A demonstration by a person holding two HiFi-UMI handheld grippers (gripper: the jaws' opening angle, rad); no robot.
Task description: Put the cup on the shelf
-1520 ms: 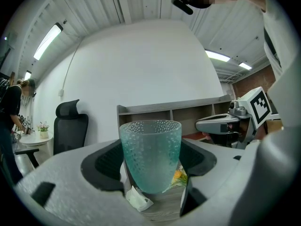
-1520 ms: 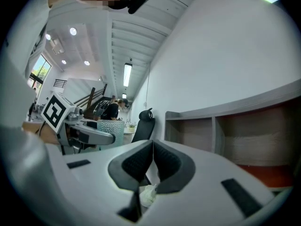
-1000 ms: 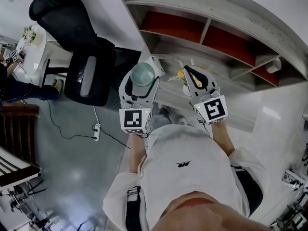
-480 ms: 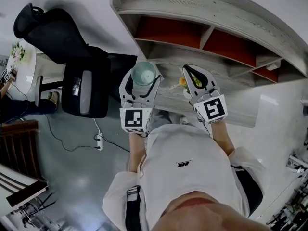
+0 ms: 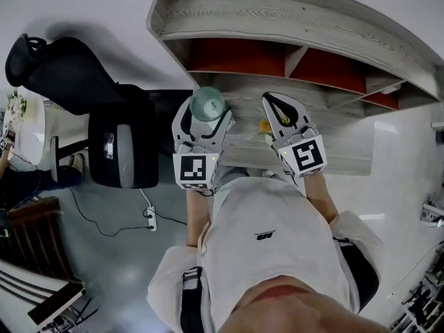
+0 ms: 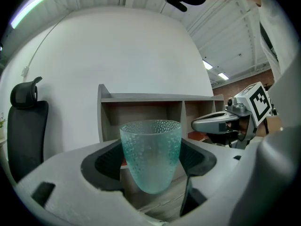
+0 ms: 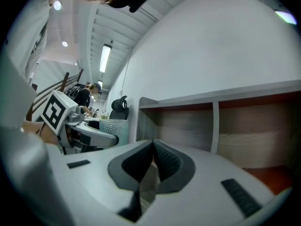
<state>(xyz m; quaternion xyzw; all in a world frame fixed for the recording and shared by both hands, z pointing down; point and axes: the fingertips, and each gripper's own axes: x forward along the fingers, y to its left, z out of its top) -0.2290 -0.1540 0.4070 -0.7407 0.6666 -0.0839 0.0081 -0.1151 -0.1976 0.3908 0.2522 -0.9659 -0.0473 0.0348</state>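
A pale green dimpled glass cup (image 6: pixel 151 154) stands upright between the dark pads of my left gripper (image 5: pixel 206 114), which is shut on it. From the head view the cup (image 5: pixel 207 103) hangs over the left end of the grey wooden shelf unit (image 5: pixel 277 16), in front of its red-backed compartments. In the left gripper view the shelf (image 6: pixel 141 109) lies straight behind the cup. My right gripper (image 5: pixel 279 111) is beside the left one at the same height, shut with nothing in it. The right gripper view shows the shelf's open compartments (image 7: pixel 188 126) and the cup (image 7: pixel 113 128) off to the left.
A black office chair (image 5: pixel 104 109) stands left of the shelf. A cable and power strip (image 5: pixel 149 217) lie on the grey floor. A white table (image 5: pixel 17 127) and a dark wooden bench (image 5: pixel 31 234) sit at the far left. White wall rises behind the shelf.
The person has stepped closer to the shelf, so it now fills more of the head view and the chair has slid left. Both grippers keep their pose, and the cup stays held.
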